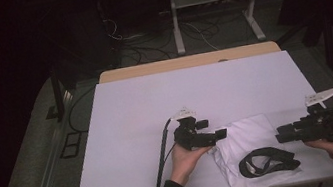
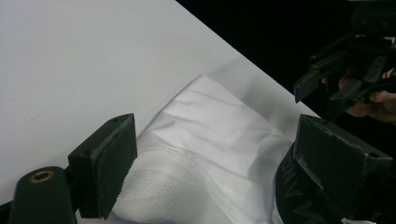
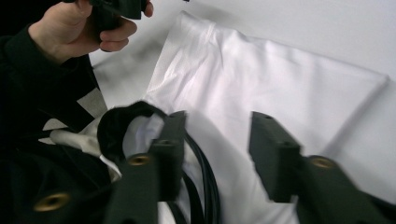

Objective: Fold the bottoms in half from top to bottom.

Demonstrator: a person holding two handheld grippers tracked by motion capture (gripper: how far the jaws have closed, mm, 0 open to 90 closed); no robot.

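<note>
Dark room behind, cables and a metal stand on the floor past the far edge. White bench [image 1: 156, 105] lit from above. A folded white garment [image 1: 251, 146] is seen lying at the near right of the bench, its near edge at the bench rim. A black strap [image 1: 266, 161] rests looped on top of the garment's near part.

Left tool [image 1: 221, 134] is held level at the garment's left edge, jaws spread wide with the cloth's folded corner between them but not pinched; nothing is gripped. Right tool [image 1: 282, 134] is held just above the garment's right side, jaws partly apart, nothing clamped; in the right gripper view the strap's loop lies beside one jaw, touching or not cannot be told.

Step judged in hand: taking hold of the garment for folding or shifting. To be done well, the left jaws should be closed on the full thickness of the folded edge, not one layer. The strap should be kept out of the right jaws, or lifted off first, so that cloth alone is caught.
</note>
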